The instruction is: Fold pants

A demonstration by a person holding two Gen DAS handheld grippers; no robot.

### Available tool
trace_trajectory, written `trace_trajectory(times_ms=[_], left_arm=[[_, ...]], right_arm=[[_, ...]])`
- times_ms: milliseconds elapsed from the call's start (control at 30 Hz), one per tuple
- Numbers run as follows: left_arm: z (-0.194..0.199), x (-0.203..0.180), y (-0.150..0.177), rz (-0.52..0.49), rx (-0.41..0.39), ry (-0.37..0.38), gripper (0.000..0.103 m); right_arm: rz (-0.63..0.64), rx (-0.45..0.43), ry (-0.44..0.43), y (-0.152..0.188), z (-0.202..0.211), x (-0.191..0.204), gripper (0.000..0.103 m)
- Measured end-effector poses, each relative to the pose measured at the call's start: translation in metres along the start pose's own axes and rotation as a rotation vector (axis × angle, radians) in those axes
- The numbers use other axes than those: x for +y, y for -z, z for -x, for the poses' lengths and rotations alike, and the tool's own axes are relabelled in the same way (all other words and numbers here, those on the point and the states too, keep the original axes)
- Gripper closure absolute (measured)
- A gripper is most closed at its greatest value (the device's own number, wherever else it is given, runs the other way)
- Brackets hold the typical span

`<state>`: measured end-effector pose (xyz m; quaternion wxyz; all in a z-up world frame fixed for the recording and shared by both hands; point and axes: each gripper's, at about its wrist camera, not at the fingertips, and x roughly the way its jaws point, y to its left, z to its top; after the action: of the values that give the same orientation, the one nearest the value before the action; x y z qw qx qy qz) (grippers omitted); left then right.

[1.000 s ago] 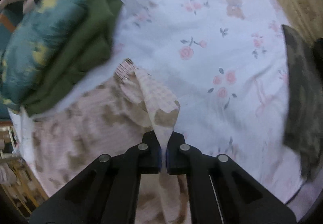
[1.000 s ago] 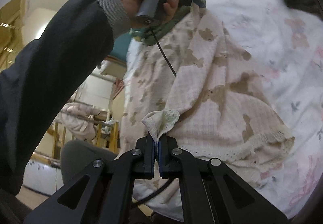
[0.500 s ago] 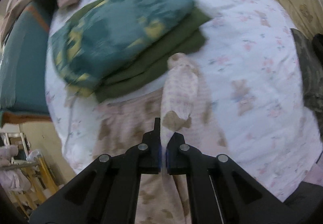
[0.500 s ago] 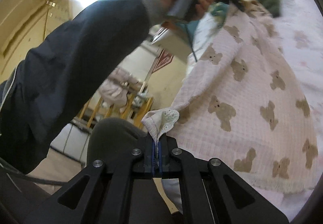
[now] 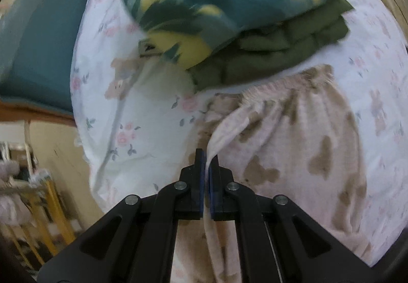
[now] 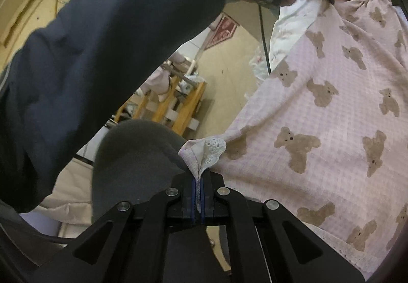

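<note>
Both claws pinch the pants over the bed.
Left claw [image 5: 207,163] grips the waistband end; right claw [image 6: 198,182] clamps a lace hem corner. Pants [image 6: 331,114] lie spread on the bed [image 5: 142,114], near folded clothes [image 5: 255,35].

Pants [image 5: 293,145] lay spread on the bed [image 5: 142,104], waistband toward the far side. A folded stack of clothes [image 5: 255,35] sat just beyond it on the bed. The bed's edge ran left of both.
</note>
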<state>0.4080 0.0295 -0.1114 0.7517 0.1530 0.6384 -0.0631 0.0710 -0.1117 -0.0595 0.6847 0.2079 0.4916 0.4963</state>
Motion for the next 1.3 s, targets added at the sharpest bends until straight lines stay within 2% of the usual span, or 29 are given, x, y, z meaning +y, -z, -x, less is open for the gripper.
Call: trace_trajectory(times_ms=[67, 133, 200, 267, 367, 467, 567, 633, 700, 800, 900, 967, 1000, 1033, 1067, 1133, 1233, 1300], left_arm=[[-0.006, 0.01, 0.004, 0.035, -0.016, 0.011, 0.098], [-0.006, 0.02, 0.01, 0.064, -0.013, 0.058, 0.098], [0.002, 0.033, 0.021, 0.084, -0.002, 0.119, 0.085], [0.021, 0.044, 0.036, 0.088, -0.03, 0.154, 0.055], [0.065, 0.069, 0.072, 0.08, -0.124, 0.169, 0.037], [0.108, 0.105, 0.117, 0.1, -0.203, 0.166, 0.036], [0.138, 0.15, 0.167, 0.201, -0.236, 0.178, 0.036], [0.146, 0.166, 0.194, 0.297, -0.235, 0.174, 0.036], [0.152, 0.178, 0.221, 0.364, -0.218, 0.212, 0.036], [0.154, 0.167, 0.25, 0.371, -0.183, 0.209, 0.036], [0.152, 0.145, 0.271, 0.396, -0.173, 0.292, 0.036], [0.144, 0.128, 0.283, 0.412, -0.156, 0.335, 0.035], [0.14, 0.121, 0.286, 0.409, -0.147, 0.343, 0.035], [0.137, 0.114, 0.29, 0.4, -0.137, 0.34, 0.034], [0.131, 0.105, 0.293, 0.387, -0.123, 0.325, 0.031], [0.112, 0.088, 0.3, 0.38, -0.07, 0.283, 0.029], [0.083, 0.075, 0.317, 0.413, 0.018, 0.279, 0.029], [0.063, 0.064, 0.329, 0.417, 0.077, 0.271, 0.029]], right_arm=[[-0.014, 0.008, 0.012, 0.001, -0.002, -0.003, 0.101], [-0.042, 0.016, 0.032, 0.003, -0.001, -0.009, 0.101], [-0.04, 0.009, 0.053, 0.003, 0.001, -0.003, 0.101], [-0.032, -0.002, 0.056, 0.005, 0.0, 0.004, 0.101], [-0.037, -0.02, 0.047, 0.004, 0.009, 0.009, 0.101], [-0.021, -0.033, 0.036, 0.005, 0.018, 0.017, 0.101], [-0.016, -0.024, 0.035, 0.001, 0.015, 0.022, 0.101], [-0.01, -0.014, 0.04, -0.002, 0.002, 0.022, 0.101], [-0.013, 0.021, 0.037, -0.005, -0.039, 0.024, 0.101], [0.002, 0.087, 0.035, 0.001, -0.069, 0.027, 0.101], [0.039, 0.158, 0.113, 0.022, -0.097, 0.031, 0.1], [0.009, 0.183, 0.148, 0.035, -0.108, 0.025, 0.089], [-0.007, 0.185, 0.159, 0.038, -0.109, 0.022, 0.08], [-0.022, 0.181, 0.154, 0.042, -0.107, 0.018, 0.047], [-0.046, 0.166, 0.126, 0.046, -0.099, 0.018, 0.025], [-0.042, 0.159, 0.078, 0.045, -0.077, 0.025, 0.025], [0.001, 0.097, 0.116, 0.045, -0.02, 0.026, 0.027], [-0.03, 0.036, 0.168, 0.045, 0.026, 0.01, 0.027]])
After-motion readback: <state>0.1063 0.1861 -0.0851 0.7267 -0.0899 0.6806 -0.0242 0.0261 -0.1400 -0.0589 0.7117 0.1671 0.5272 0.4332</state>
